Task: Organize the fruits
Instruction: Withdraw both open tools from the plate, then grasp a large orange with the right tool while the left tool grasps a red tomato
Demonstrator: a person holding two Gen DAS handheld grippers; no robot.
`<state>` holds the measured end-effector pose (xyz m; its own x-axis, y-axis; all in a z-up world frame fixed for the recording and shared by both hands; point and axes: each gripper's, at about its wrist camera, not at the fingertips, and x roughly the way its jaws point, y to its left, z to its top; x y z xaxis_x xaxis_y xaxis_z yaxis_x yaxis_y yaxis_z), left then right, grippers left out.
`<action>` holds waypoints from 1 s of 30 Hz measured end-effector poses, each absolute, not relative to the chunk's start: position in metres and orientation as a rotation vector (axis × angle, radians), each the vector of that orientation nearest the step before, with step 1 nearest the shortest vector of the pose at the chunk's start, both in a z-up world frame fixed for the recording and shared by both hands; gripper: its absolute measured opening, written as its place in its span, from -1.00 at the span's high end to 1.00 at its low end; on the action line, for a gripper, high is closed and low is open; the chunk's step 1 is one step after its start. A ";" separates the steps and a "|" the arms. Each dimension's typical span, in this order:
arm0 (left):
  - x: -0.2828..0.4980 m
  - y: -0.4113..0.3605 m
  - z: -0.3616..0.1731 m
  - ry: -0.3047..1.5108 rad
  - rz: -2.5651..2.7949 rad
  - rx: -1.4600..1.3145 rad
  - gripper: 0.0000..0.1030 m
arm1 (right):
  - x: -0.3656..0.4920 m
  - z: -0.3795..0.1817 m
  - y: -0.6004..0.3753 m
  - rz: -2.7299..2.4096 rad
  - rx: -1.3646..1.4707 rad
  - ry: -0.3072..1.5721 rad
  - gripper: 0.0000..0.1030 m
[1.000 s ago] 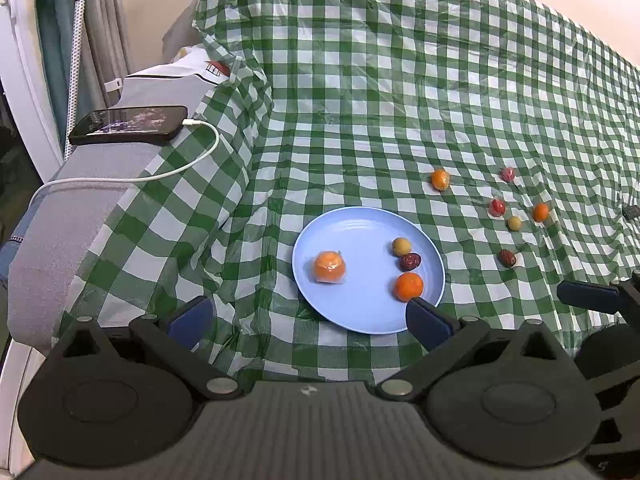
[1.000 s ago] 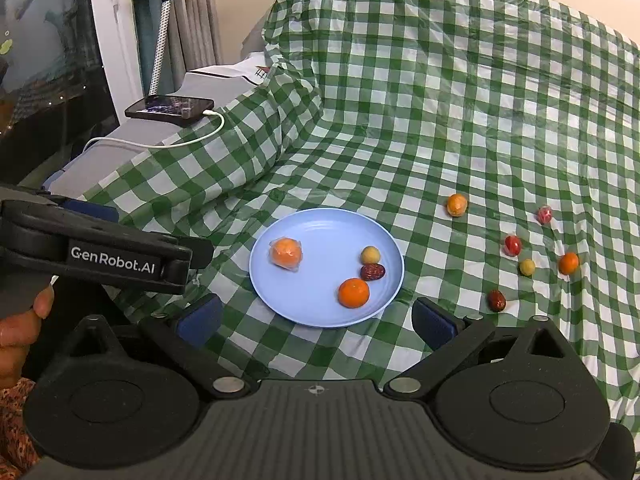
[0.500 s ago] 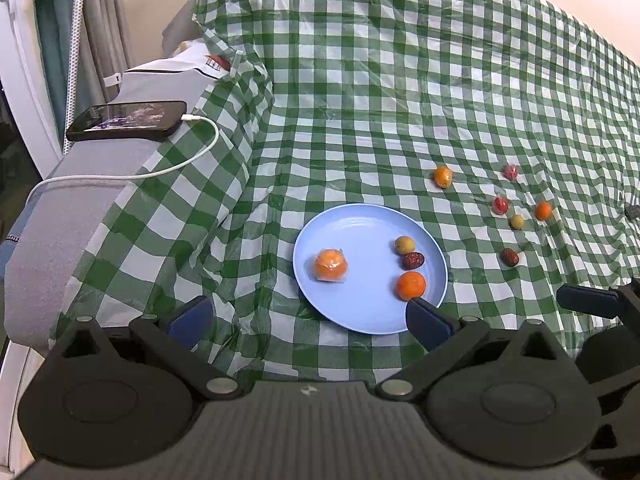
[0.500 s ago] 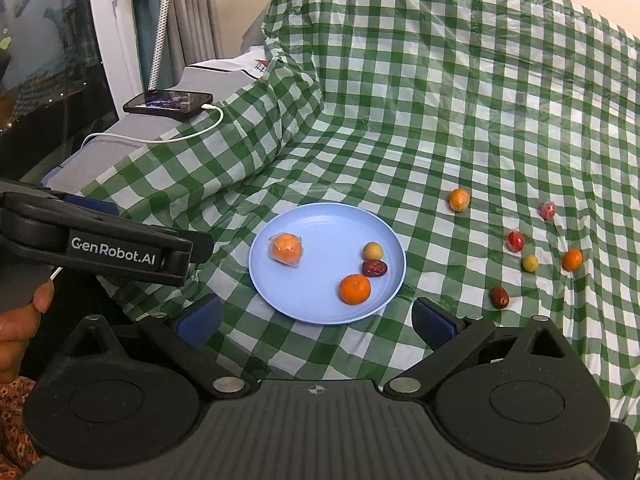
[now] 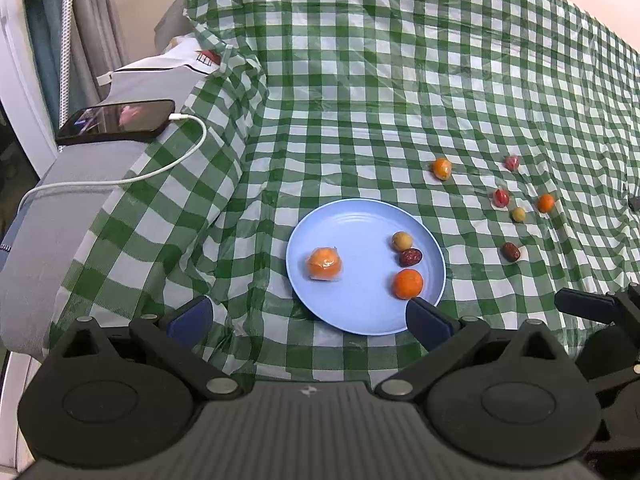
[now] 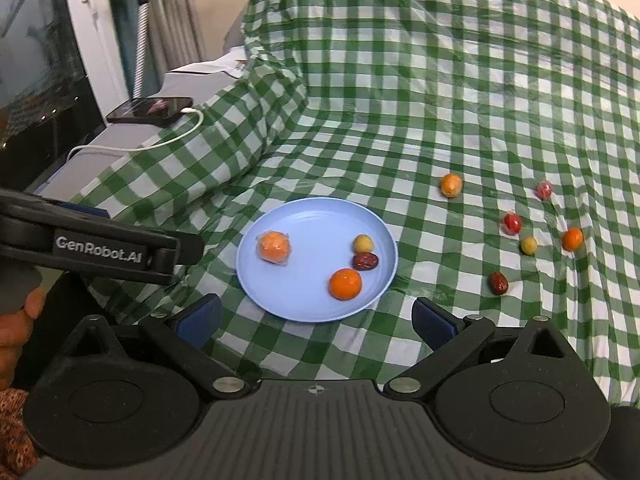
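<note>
A light blue plate (image 5: 352, 224) (image 6: 312, 216) lies on the green checked cloth. On it are a wrapped orange fruit (image 5: 324, 264) (image 6: 273, 247), a bare orange (image 5: 407, 283) (image 6: 345, 284), a red date (image 5: 410, 257) (image 6: 365, 261) and a small yellow fruit (image 5: 401, 241) (image 6: 363, 243). Several small fruits lie loose to the right, among them a wrapped orange one (image 5: 441, 168) (image 6: 451, 185) and a date (image 5: 511, 251) (image 6: 498, 282). My left gripper (image 5: 308, 318) is open and empty at the plate's near edge. My right gripper (image 6: 316, 320) is open and empty, just short of the plate.
A phone (image 5: 116, 121) (image 6: 151, 110) with a white cable (image 5: 120, 179) lies on a grey surface at the left. The cloth rises into a fold (image 6: 256, 120) behind the plate. The left gripper's body (image 6: 100, 248) crosses the left of the right wrist view.
Both views have shifted slightly; the plate and fruits sit a little nearer in the right wrist view. No fruit has moved and both grippers have stayed open.
</note>
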<state>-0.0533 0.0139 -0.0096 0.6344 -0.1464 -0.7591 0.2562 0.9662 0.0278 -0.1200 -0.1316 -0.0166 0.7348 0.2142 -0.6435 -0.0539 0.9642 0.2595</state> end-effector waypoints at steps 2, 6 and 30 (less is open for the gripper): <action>-0.051 0.010 -0.010 0.859 -0.231 0.141 -0.99 | -0.119 -0.019 -0.136 0.127 0.249 0.729 -0.95; -0.046 0.003 -0.012 0.876 -0.233 0.150 -0.99 | -0.115 -0.026 -0.149 0.068 0.292 0.723 -0.95; 0.053 -0.134 -0.048 0.955 -0.327 0.224 -0.99 | -0.006 -0.158 -0.356 -0.436 0.442 0.580 -0.84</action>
